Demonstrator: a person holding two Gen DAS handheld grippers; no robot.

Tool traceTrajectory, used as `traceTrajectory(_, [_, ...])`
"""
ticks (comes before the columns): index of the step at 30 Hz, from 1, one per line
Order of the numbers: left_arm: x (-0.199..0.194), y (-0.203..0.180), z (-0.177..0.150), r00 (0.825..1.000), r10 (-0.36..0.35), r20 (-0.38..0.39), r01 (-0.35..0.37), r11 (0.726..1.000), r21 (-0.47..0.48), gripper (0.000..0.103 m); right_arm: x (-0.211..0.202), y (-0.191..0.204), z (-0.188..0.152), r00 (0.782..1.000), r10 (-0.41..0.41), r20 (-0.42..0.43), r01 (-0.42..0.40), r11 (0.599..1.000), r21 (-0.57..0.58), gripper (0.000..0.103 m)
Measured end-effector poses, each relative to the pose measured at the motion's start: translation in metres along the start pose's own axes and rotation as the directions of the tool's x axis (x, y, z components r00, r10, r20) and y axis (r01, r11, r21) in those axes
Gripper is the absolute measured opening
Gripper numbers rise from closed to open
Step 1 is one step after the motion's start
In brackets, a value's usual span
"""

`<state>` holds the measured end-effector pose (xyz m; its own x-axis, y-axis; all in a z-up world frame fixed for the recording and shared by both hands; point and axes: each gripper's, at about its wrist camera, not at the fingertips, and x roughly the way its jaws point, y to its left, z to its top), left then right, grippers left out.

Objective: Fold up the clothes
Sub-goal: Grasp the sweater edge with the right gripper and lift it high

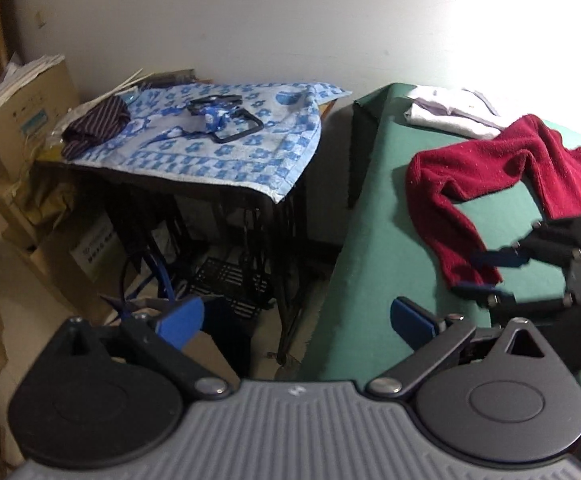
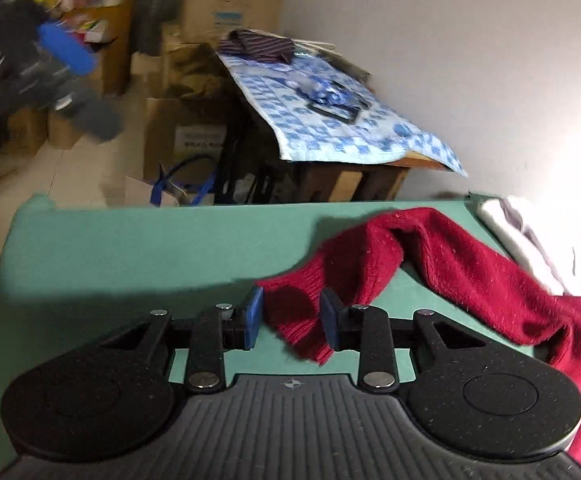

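Note:
A dark red sweater [image 1: 502, 168] lies rumpled on the green table [image 1: 390, 220], one sleeve stretched toward the near edge. My right gripper [image 2: 290, 316] is open low over the table, with the sleeve's cuff [image 2: 302, 312] between its blue pads; whether they press it I cannot tell. The left wrist view shows the same right gripper [image 1: 488, 274] straddling the cuff end. My left gripper [image 1: 296, 320] is wide open and empty, held off the table's left edge above the floor. It appears blurred at the top left of the right wrist view, one blue pad [image 2: 66, 54] showing.
Folded white clothes [image 1: 450, 116] sit at the table's far end. A side table under a blue-and-white towel [image 1: 230, 136] holds a dark striped cloth [image 1: 94, 128] and a strap with a buckle [image 1: 226, 120]. Cardboard boxes [image 1: 22, 120] crowd the floor on the left.

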<state>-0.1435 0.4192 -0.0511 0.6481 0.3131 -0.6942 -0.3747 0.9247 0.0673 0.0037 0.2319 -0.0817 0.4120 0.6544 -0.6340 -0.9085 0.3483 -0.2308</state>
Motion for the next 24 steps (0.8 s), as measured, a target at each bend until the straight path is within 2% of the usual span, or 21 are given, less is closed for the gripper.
traceTrajectory(2, [0.003, 0.001, 0.0, 1.0, -0.017, 0.004, 0.016, 1.0, 0.024, 0.1, 0.007, -0.01, 0.004, 0.999, 0.017, -0.031, -0.015, 0.998, 0.062, 0.005])
traceTrajectory(5, [0.009, -0.003, 0.002, 0.998, -0.057, 0.0, 0.057, 0.998, 0.031, 0.1, 0.005, -0.028, 0.012, 0.999, 0.005, -0.051, 0.002, 0.988, 0.152, 0.003])
traceTrajectory(7, [0.014, -0.005, 0.004, 0.995, -0.098, -0.013, 0.098, 0.995, 0.029, 0.1, -0.004, -0.048, 0.028, 1.0, 0.0, -0.021, 0.005, 0.969, 0.247, 0.003])
traceTrajectory(10, [0.021, -0.016, 0.006, 0.984, -0.174, -0.032, 0.175, 0.984, 0.035, 0.1, -0.036, -0.094, 0.063, 0.992, 0.001, 0.125, -0.056, 0.899, 0.435, 0.003])
traceTrajectory(12, [0.024, -0.027, 0.008, 0.972, -0.233, -0.041, 0.235, 0.971, 0.042, 0.1, -0.058, -0.129, 0.086, 0.972, -0.009, 0.235, -0.124, 0.83, 0.544, 0.003])
traceTrajectory(14, [0.028, -0.041, 0.011, 0.955, -0.291, -0.051, 0.294, 0.954, 0.052, 0.1, -0.074, -0.16, 0.108, 0.945, -0.029, 0.326, -0.187, 0.768, 0.612, 0.003])
traceTrajectory(15, [0.029, -0.05, 0.012, 0.945, -0.321, -0.056, 0.324, 0.944, 0.061, 0.1, -0.081, -0.172, 0.117, 0.936, -0.042, 0.349, -0.201, 0.752, 0.628, 0.003])
traceTrajectory(19, [0.037, -0.087, 0.014, 0.88, -0.461, -0.114, 0.473, 0.873, 0.116, 0.101, -0.1, -0.212, 0.146, 0.903, -0.064, 0.424, -0.27, 0.682, 0.68, 0.003])
traceTrajectory(20, [0.038, -0.094, 0.014, 0.868, -0.479, -0.128, 0.494, 0.859, 0.132, 0.101, -0.103, -0.22, 0.151, 0.895, -0.078, 0.439, -0.277, 0.675, 0.684, 0.003])
traceTrajectory(22, [0.041, -0.107, 0.013, 0.851, -0.503, -0.15, 0.523, 0.836, 0.165, 0.101, -0.109, -0.229, 0.161, 0.893, -0.11, 0.437, -0.256, 0.674, 0.693, 0.003])
traceTrajectory(24, [0.043, -0.121, 0.013, 0.834, -0.525, -0.172, 0.551, 0.811, 0.196, 0.101, -0.116, -0.243, 0.163, 0.875, -0.137, 0.465, -0.279, 0.642, 0.714, 0.003])
